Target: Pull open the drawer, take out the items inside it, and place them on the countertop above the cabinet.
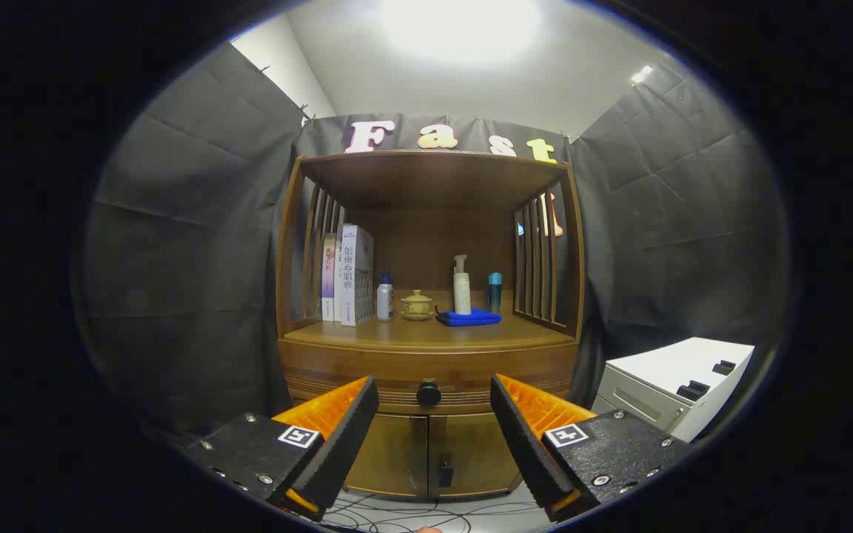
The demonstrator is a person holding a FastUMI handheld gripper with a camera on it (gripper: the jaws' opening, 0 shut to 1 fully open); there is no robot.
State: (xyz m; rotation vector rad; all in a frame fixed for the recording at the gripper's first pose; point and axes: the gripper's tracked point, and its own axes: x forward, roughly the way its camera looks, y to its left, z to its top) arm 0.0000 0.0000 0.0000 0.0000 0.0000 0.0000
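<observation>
The drawer (428,385) sits shut in the wooden cabinet (426,444), just under the front edge of the tabletop (426,334), and its one place to take hold is the round dark knob (429,393) at the middle of its front. That knob looks hard, smooth and small, so a grip across its sides is likely to slip unless both pads close squarely on it; the drawer itself is stiff wood and will probably slide straight out with some drag, needing a level pull rather than a twist. What lies inside is hidden. The gripper (434,403) is held short of the cabinet with its jaws spread wide and grasping nothing, the knob lined up in the gap between the fingertips but beyond them. Below the drawer are two cupboard doors (434,455). On the tabletop, toward its back edge, stand books (349,275) at the left, then a white bottle (385,297), a small lidded pot (417,304), a pump bottle (461,285) on a folded blue cloth (469,317), and a blue bottle (495,291); the front strip is bare and looks the handiest spot for setting things down. A white box (674,385) stands on the floor to the right of the cabinet.
</observation>
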